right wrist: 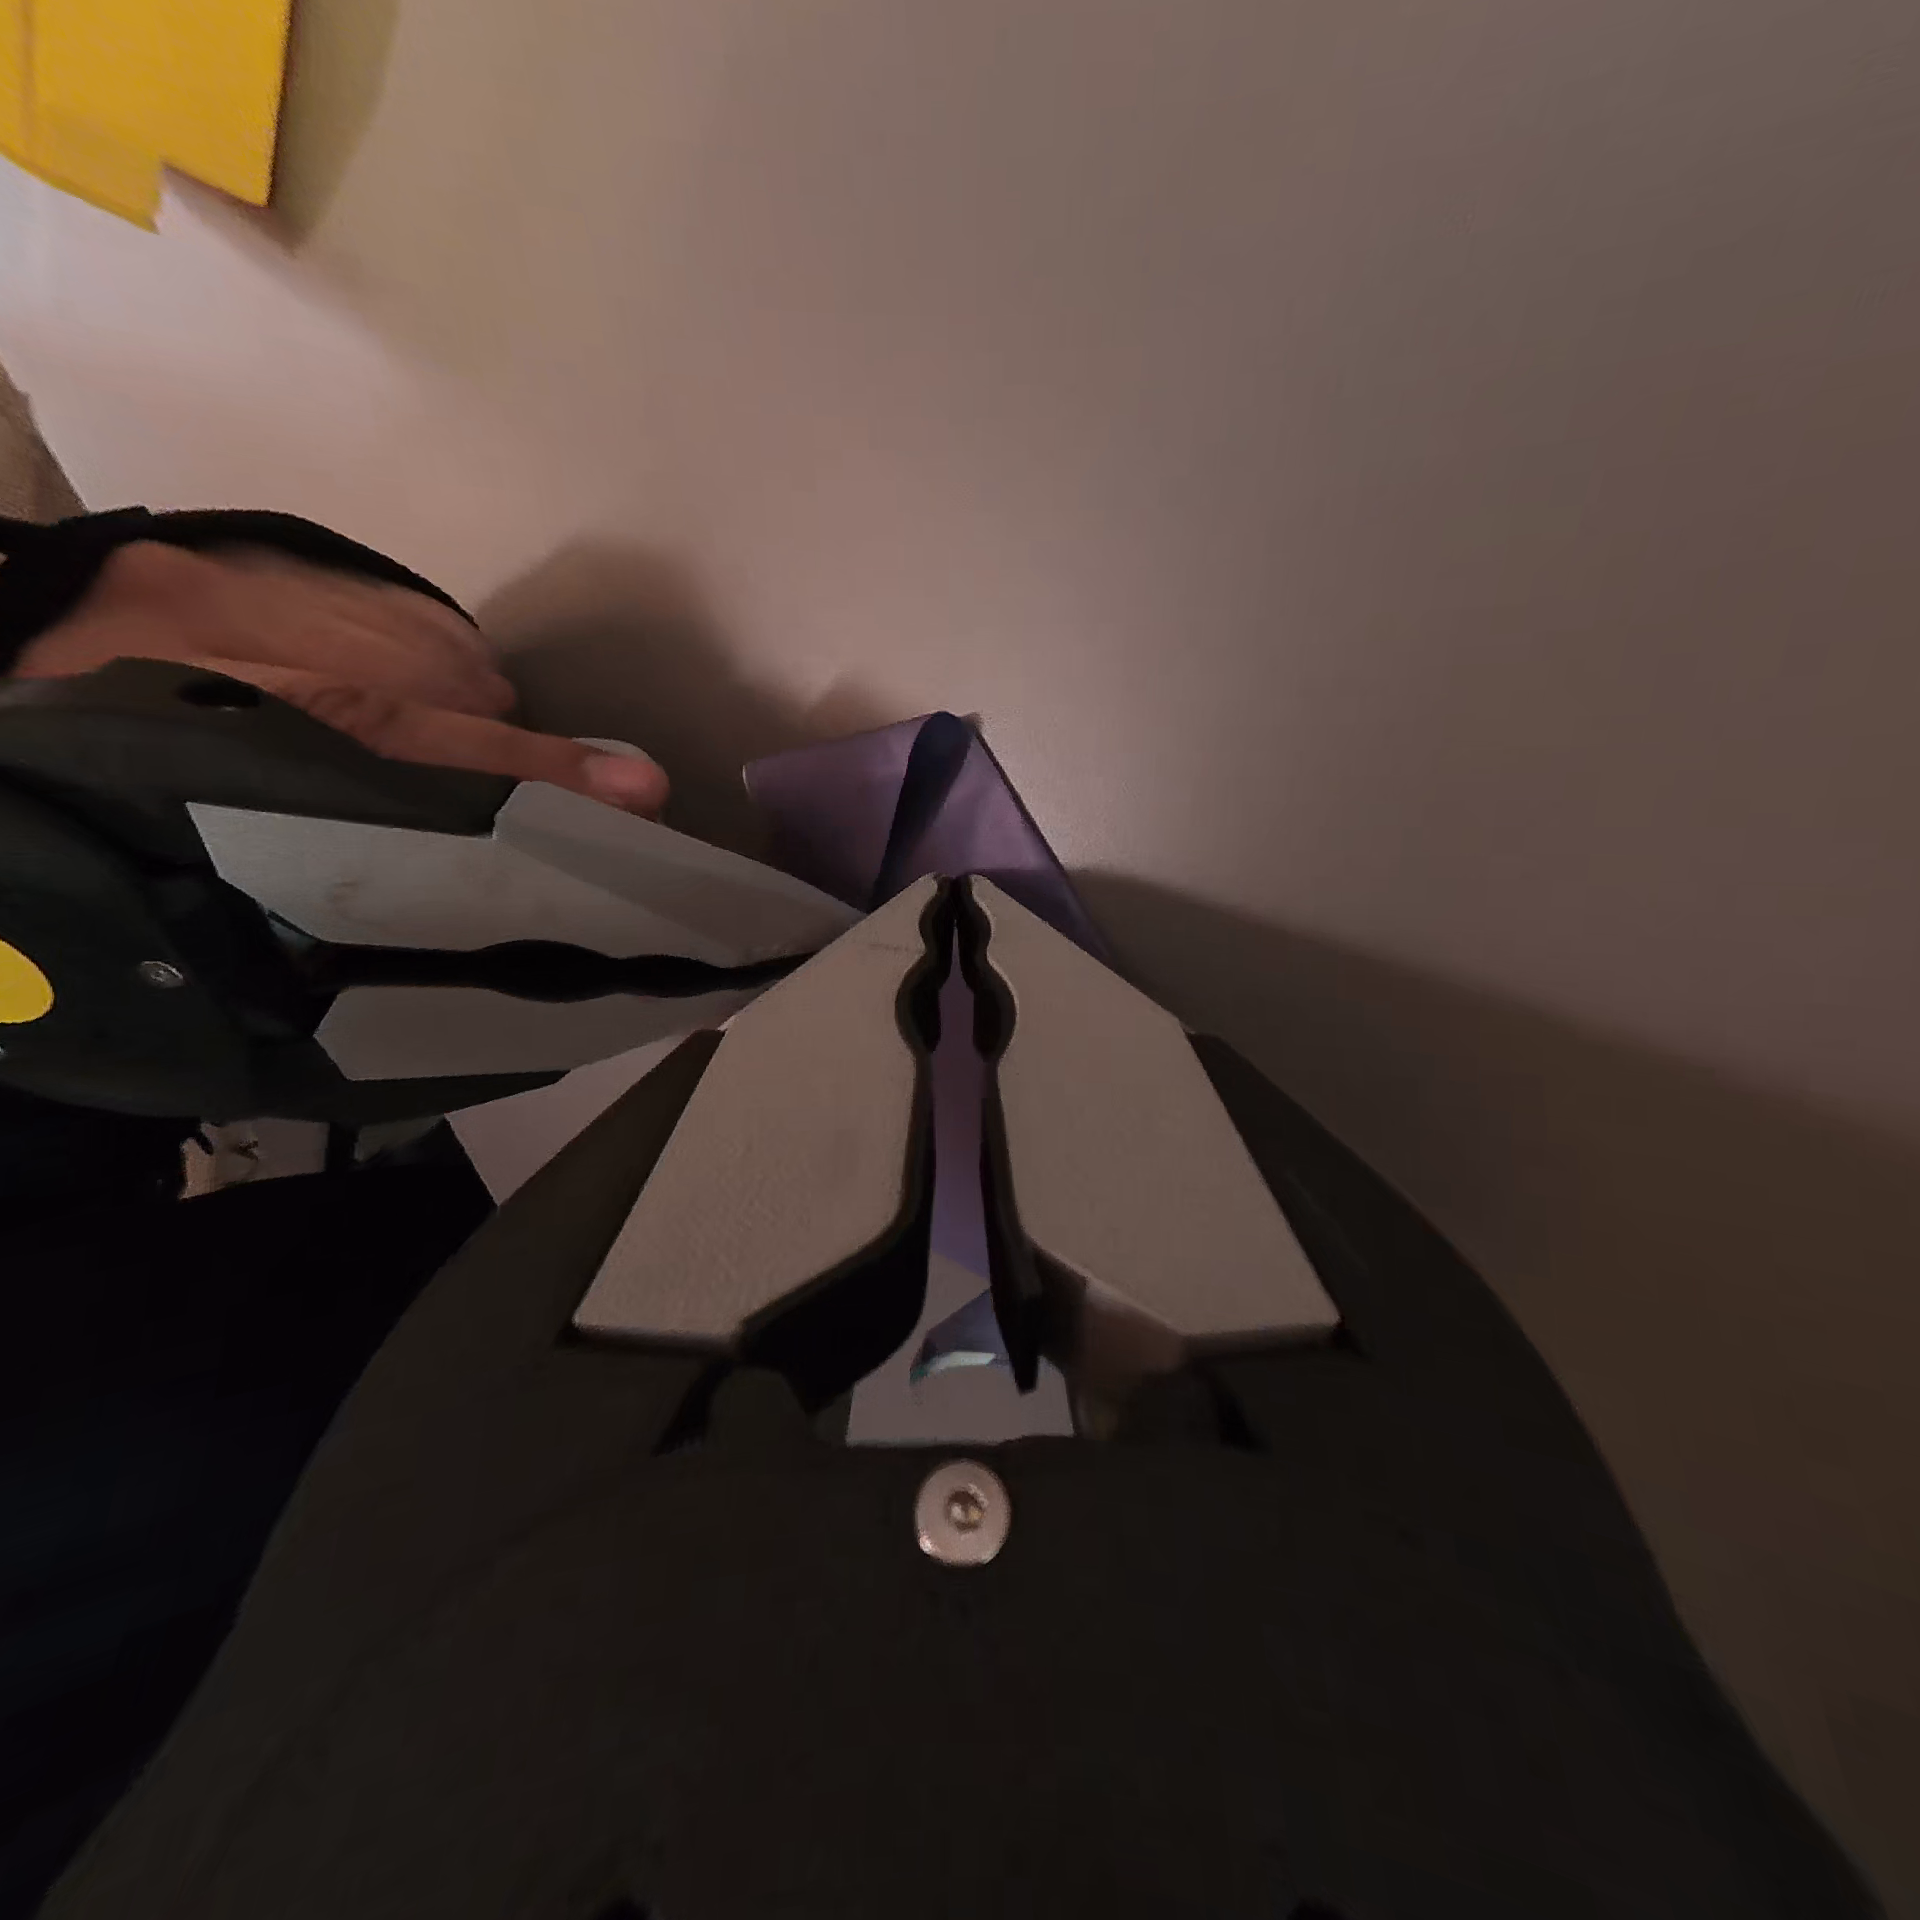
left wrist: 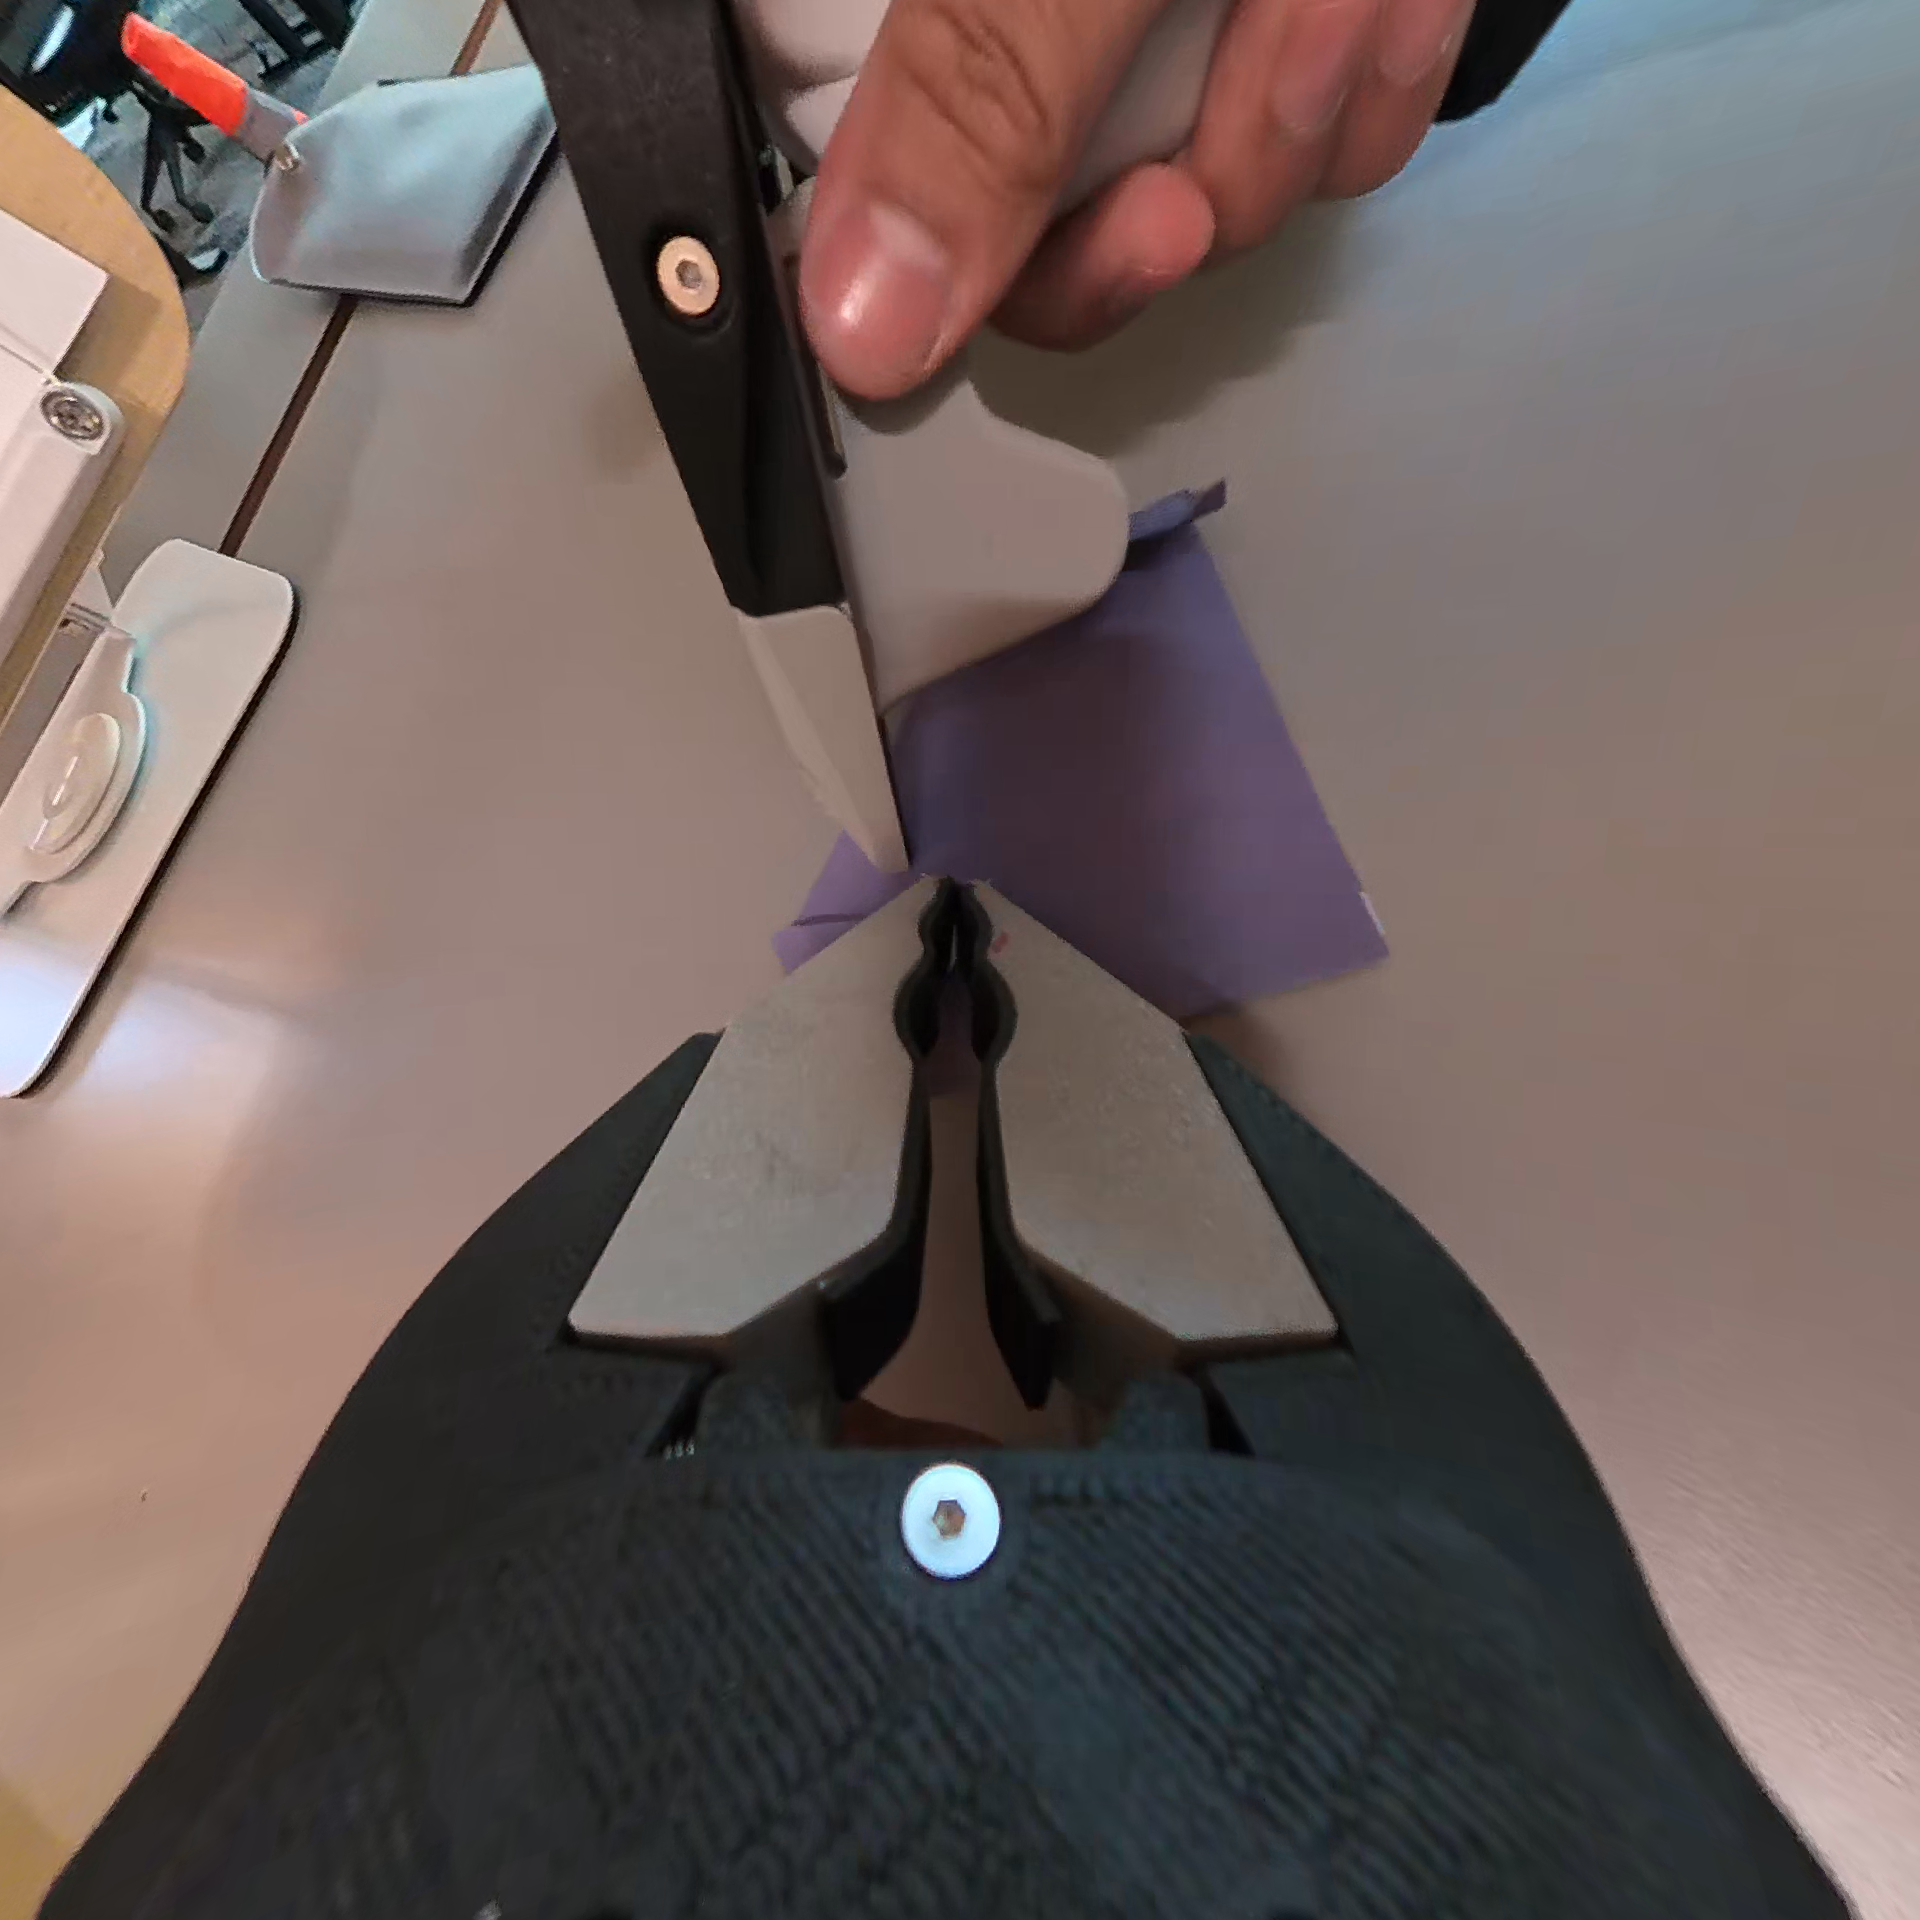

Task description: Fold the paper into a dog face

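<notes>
A purple paper [left wrist: 1122, 769], partly folded, lies on the beige table [left wrist: 1558, 623] with one part lifted. My left gripper [left wrist: 951, 894] is shut at the paper's near edge, and purple shows between its fingers. My right gripper [left wrist: 883, 847] comes down from above, held by a hand [left wrist: 987, 187], with its tips touching the paper just left of the left gripper's tips. In the right wrist view the right gripper [right wrist: 954, 883] is shut with the paper [right wrist: 966, 821] standing folded beyond its tips and showing in the gap. The left gripper [right wrist: 821, 940] comes in from the left, shut.
A grey pouch [left wrist: 395, 187] and an orange-handled tool [left wrist: 182, 78] lie at the far left. A white mount [left wrist: 135, 675] stands at the table's left edge. Yellow paper [right wrist: 135, 94] lies at the upper left of the right wrist view. Left and right tips are no more than a few centimetres apart. The white mount [left wrist: 135, 675] is about 40 cm from both grippers' fingertips.
</notes>
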Motion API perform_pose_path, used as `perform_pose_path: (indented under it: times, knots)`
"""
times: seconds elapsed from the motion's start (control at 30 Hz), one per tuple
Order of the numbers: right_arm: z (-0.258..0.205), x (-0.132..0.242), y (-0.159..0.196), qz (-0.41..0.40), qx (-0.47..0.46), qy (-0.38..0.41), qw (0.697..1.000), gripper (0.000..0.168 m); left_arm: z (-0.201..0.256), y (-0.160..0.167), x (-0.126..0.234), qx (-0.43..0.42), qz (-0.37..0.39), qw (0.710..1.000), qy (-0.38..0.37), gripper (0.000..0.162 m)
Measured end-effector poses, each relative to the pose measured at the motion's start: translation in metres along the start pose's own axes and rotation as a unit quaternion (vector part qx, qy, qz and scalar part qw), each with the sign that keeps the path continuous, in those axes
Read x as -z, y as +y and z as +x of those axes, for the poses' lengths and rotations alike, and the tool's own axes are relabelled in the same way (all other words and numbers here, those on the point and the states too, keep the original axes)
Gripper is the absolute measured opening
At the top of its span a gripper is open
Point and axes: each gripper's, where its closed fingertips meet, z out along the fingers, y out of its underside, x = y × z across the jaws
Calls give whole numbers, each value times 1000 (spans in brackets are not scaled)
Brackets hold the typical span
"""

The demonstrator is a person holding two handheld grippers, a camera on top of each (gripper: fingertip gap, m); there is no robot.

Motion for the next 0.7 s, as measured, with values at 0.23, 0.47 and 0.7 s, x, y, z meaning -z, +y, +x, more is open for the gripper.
perform_pose_path:
  times: [0.23,0.47,0.7]
  knots:
    - [0,0,0,10,-4,2,1000,0,9,2,-1,1,-12,1000,23,0]
    - [-1,0,-3,36,-28,-32,998,0,5,5,-2,49,-20,998,43,0]
    - [-12,7,-21,85,-48,-96,991,0,5,5,-2,36,-20,999,32,0]
